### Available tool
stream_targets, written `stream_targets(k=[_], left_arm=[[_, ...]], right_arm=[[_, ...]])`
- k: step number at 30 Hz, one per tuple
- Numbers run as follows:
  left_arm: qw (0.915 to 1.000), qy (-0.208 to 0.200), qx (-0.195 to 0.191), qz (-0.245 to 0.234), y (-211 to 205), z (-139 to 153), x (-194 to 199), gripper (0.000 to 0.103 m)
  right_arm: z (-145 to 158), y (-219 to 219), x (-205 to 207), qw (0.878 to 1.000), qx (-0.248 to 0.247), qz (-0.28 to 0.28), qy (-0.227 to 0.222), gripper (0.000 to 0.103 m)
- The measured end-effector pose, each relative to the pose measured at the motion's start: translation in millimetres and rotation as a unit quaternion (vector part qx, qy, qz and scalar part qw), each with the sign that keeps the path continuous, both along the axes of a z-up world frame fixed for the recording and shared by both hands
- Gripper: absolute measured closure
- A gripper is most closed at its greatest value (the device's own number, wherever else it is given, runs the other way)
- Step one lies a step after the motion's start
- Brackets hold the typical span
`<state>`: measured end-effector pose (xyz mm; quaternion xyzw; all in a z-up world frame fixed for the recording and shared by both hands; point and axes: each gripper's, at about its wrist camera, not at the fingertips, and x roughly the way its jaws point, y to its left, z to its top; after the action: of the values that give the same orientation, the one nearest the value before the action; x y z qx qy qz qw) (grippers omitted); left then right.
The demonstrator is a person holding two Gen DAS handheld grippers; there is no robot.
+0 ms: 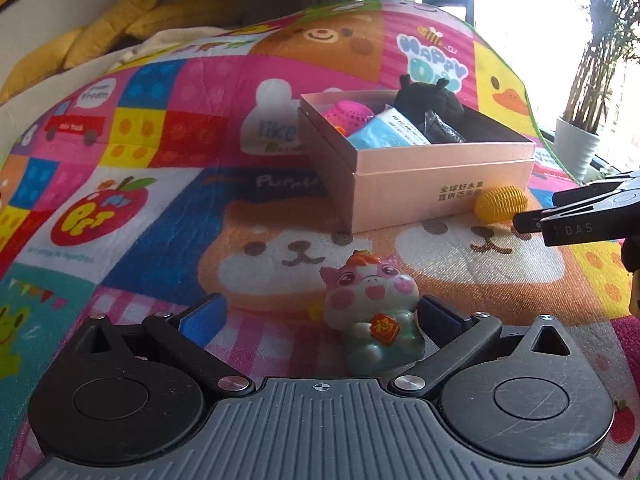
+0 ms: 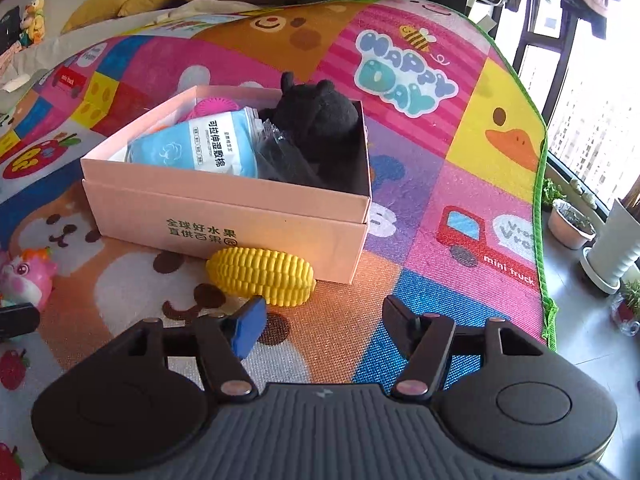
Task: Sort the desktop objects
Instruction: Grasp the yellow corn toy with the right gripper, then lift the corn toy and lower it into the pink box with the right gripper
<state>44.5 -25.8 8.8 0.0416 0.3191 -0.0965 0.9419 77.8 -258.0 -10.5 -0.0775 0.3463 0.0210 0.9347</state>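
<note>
A pink-and-green pig figurine [image 1: 374, 316] stands on the play mat between the open fingers of my left gripper [image 1: 320, 314], close to the right finger; it also shows at the left edge of the right wrist view [image 2: 26, 276]. A yellow toy corn [image 2: 262, 276] lies against the front of the pink box [image 2: 224, 220], just ahead of my open, empty right gripper [image 2: 324, 322]. In the left wrist view the corn [image 1: 500, 203] sits by the box [image 1: 420, 184], with the right gripper's fingers [image 1: 580, 216] beside it. The box holds a black plush [image 2: 316, 120], a blue wipes pack [image 2: 200, 148] and a pink ball [image 2: 210, 106].
The colourful cartoon play mat [image 2: 440, 140] covers the surface and ends at a green edge on the right. Potted plants [image 2: 572, 224] stand on the floor beyond it. Yellow cushions [image 1: 100, 28] lie behind the mat.
</note>
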Motion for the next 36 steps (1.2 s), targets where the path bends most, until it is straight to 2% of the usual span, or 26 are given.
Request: stream_targets(k=[4, 6, 8, 12, 15, 16, 17, 18, 26, 28, 29, 30, 34, 36], left_arm=[[0.9998, -0.004, -0.011, -0.017, 0, 0, -4, 0.000], [0.9996, -0.007, -0.009, -0.026, -2, 0, -5, 0.000], [0.9995, -0.009, -0.008, -0.029, -3, 0, -6, 0.000], [0.9994, -0.008, -0.018, -0.027, 0, 0, -6, 0.000], [0.9994, -0.008, -0.021, -0.027, 1, 0, -7, 0.000], [0.9993, -0.008, -0.021, -0.028, 1, 0, -8, 0.000], [0.9993, -0.008, -0.021, -0.030, 1, 0, -8, 0.000], [0.9992, -0.007, -0.022, -0.033, 0, 0, -9, 0.000], [0.9985, -0.006, -0.021, -0.050, -12, 5, -12, 0.000], [0.9985, -0.005, -0.016, -0.053, -17, 6, -12, 0.007], [0.9983, -0.004, -0.013, -0.056, -19, 7, -11, 0.018], [0.9982, -0.001, -0.012, -0.059, -21, 8, -11, 0.022], [0.9987, 0.001, -0.006, -0.050, -25, 8, -7, 0.020], [0.9988, 0.007, -0.007, -0.047, -26, 7, -4, 0.027]], right_arm=[[2, -4, -6, 1.000, 0.010, -0.007, -0.002, 0.036], [6, -5, -9, 0.999, 0.036, 0.007, 0.002, 0.025], [9, -3, -9, 0.999, 0.046, 0.015, -0.004, 0.022], [11, 7, 1, 0.999, 0.044, 0.016, -0.009, 0.020], [5, 12, 14, 0.999, 0.047, 0.019, 0.004, 0.019], [3, 13, 17, 0.999, 0.048, 0.019, 0.010, 0.022], [1, 13, 19, 0.998, 0.049, 0.021, 0.017, 0.037], [0, 14, 19, 0.998, 0.050, 0.025, 0.025, 0.045], [18, 11, -27, 0.998, 0.049, 0.048, 0.012, 0.044], [21, 8, -40, 0.997, 0.050, 0.053, 0.013, 0.044], [23, 7, -45, 0.997, 0.050, 0.054, 0.013, 0.044], [23, 7, -49, 0.997, 0.050, 0.055, 0.013, 0.044], [25, 9, -65, 0.997, 0.043, 0.064, 0.010, 0.044], [25, 10, -68, 0.996, 0.045, 0.070, 0.012, 0.044]])
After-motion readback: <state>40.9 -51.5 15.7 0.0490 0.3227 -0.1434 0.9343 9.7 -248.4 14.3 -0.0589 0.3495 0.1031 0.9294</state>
